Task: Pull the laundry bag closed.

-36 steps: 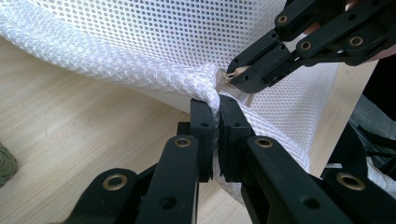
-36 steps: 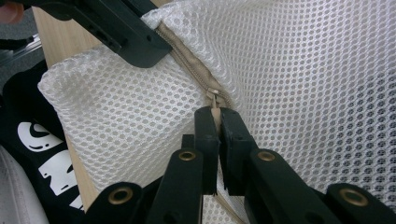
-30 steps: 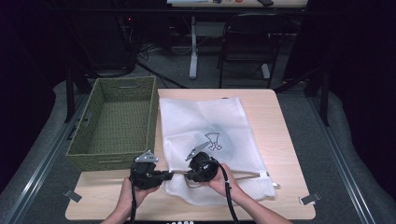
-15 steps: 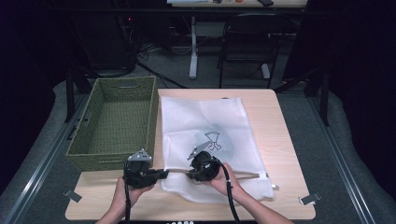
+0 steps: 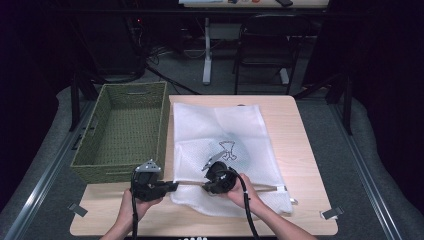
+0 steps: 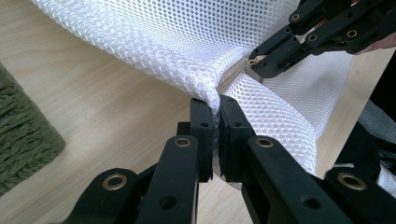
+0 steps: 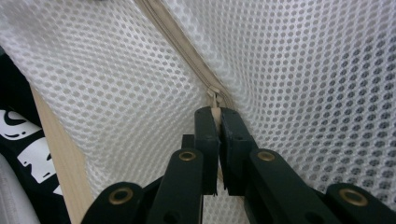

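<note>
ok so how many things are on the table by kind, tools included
white mesh laundry bag: 1
green woven basket: 1
hand-held tools: 2, left tool and right tool, both shut on the bag
total: 4

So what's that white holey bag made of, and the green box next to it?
The white bag looks like soft mesh fabric, probably synthetic: it is full of tiny round holes and folds easily where the left gripper pinches it. Its tan zipper seems to be woven tape. The green basket looks woven, maybe from grass or paper cord, with a rough, matte weave. The table looks like smooth light wood.
</note>
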Demonstrator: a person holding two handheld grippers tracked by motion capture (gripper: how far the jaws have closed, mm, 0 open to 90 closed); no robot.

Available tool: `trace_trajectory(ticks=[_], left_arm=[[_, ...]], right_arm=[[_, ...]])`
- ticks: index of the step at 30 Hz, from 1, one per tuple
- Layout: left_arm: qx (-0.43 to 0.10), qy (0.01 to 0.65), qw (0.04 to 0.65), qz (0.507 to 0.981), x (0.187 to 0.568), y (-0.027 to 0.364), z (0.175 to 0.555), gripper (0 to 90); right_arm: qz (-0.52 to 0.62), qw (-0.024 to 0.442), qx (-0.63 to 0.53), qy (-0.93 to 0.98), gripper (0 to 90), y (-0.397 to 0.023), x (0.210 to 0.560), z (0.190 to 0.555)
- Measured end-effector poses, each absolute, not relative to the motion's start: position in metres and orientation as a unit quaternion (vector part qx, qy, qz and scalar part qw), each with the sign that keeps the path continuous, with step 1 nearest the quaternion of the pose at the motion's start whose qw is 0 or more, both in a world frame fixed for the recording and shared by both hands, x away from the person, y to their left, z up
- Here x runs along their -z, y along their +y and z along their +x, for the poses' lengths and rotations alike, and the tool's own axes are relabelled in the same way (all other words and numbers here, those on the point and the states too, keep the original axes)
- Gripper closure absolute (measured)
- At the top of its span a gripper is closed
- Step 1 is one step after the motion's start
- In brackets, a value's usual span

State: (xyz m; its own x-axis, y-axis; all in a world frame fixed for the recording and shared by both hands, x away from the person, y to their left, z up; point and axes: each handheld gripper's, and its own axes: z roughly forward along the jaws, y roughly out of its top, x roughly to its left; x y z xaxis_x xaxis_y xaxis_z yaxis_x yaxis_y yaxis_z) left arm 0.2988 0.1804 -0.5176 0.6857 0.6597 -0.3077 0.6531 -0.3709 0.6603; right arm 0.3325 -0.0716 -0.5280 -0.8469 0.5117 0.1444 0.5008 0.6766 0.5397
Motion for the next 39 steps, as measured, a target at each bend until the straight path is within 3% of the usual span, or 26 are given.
trace_trajectory(ticks=[26, 39], left_arm=[[0.004, 0.396, 0.386, 0.834, 0.520, 0.183, 0.299, 86.3], [0.006, 0.397, 0.380, 0.836, 0.521, 0.186, 0.300, 86.2]], right_arm=[[0.280, 0.007, -0.268, 0.922, 87.2, -0.075, 0.533, 0.334], [0.300, 0.016, -0.248, 0.921, 87.1, -0.099, 0.536, 0.333]])
